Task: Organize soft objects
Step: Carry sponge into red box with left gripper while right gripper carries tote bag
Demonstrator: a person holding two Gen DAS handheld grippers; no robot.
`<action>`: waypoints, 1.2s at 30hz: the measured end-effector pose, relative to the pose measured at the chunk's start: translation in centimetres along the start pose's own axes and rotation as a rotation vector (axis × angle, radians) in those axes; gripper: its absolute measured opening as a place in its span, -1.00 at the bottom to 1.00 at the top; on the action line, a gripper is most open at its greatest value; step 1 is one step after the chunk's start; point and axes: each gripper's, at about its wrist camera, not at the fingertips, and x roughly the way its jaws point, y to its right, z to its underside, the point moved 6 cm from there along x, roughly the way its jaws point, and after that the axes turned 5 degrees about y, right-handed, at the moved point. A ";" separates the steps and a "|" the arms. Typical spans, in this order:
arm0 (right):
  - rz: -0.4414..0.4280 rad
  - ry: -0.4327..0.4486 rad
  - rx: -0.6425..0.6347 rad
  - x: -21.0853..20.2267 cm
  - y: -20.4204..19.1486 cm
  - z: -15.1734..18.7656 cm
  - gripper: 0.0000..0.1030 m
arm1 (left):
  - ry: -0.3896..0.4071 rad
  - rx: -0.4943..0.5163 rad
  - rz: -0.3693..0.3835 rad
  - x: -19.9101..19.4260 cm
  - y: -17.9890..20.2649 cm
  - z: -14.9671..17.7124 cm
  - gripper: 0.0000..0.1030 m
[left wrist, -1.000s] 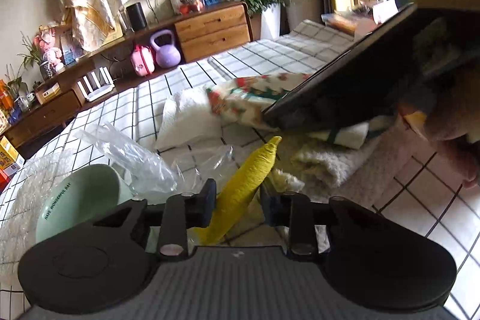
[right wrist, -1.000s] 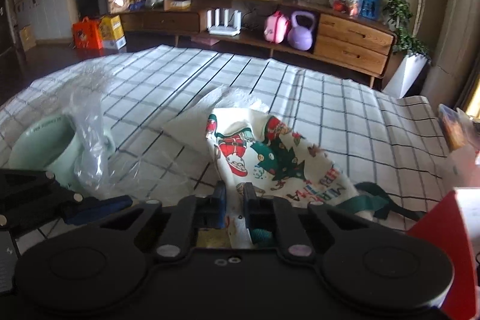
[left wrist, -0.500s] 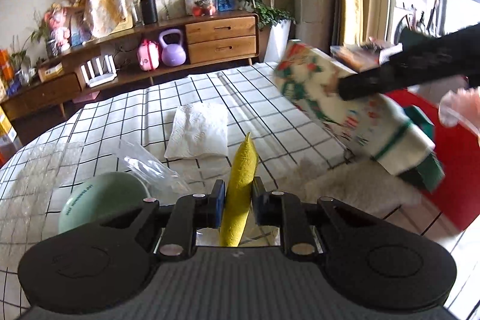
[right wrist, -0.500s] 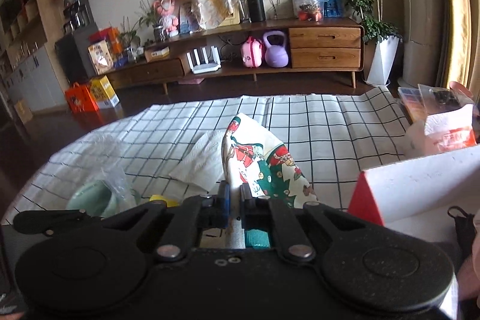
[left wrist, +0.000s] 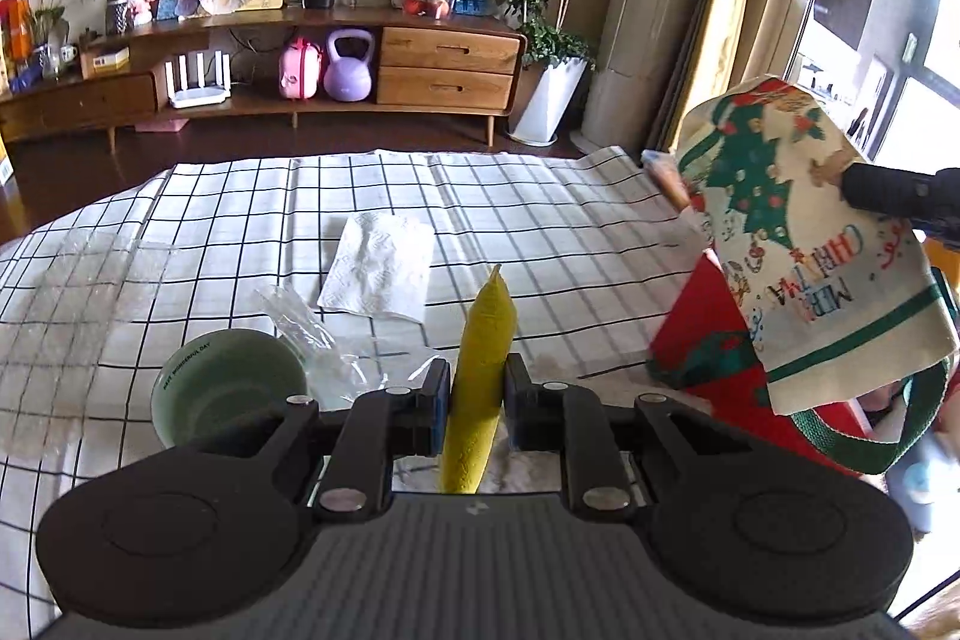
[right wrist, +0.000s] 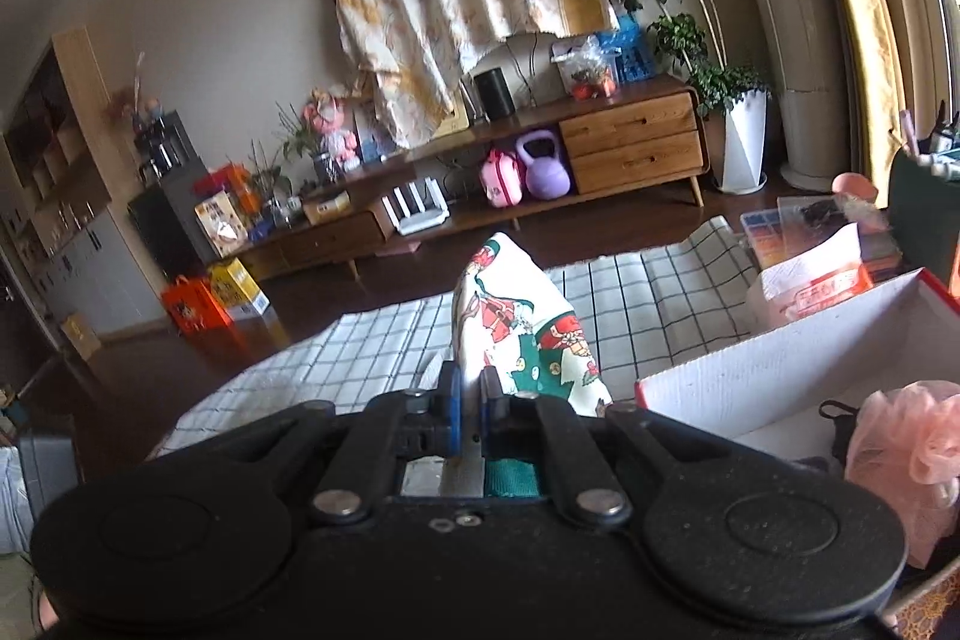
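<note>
Both tools have risen off the desk [left wrist: 540,220]: the left tool [left wrist: 477,403] has just clamped the yellow cloth [left wrist: 483,358]; the right tool [right wrist: 471,400] carries the Christmas bag [right wrist: 510,316] toward the box [right wrist: 780,358] at three o'clock.

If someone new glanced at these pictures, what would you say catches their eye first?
Probably the Christmas-print cloth bag, hanging in the air at the right above the red box, pinched in the right claw. Next, the rolled yellow cloth standing upright, clamped in the left claw above the checked tablecloth.
</note>
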 end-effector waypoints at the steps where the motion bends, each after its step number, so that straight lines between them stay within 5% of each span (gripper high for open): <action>1: -0.002 0.013 0.004 -0.8 0.1 -0.4 -0.91 | -0.002 -0.008 0.006 -0.4 0.2 -0.2 -0.66; 18: 0.104 0.133 -0.018 -9.9 2.9 -5.2 -0.91 | 0.005 0.039 0.183 -5.3 9.5 -3.5 -0.66; 28: 0.188 0.185 0.009 -11.3 8.7 -6.3 -0.91 | -0.017 0.096 0.278 -3.5 16.9 -4.4 -0.66; 36: 0.228 0.155 0.059 -8.9 14.2 -4.0 -0.91 | -0.070 0.113 0.321 0.1 21.1 -4.3 -0.66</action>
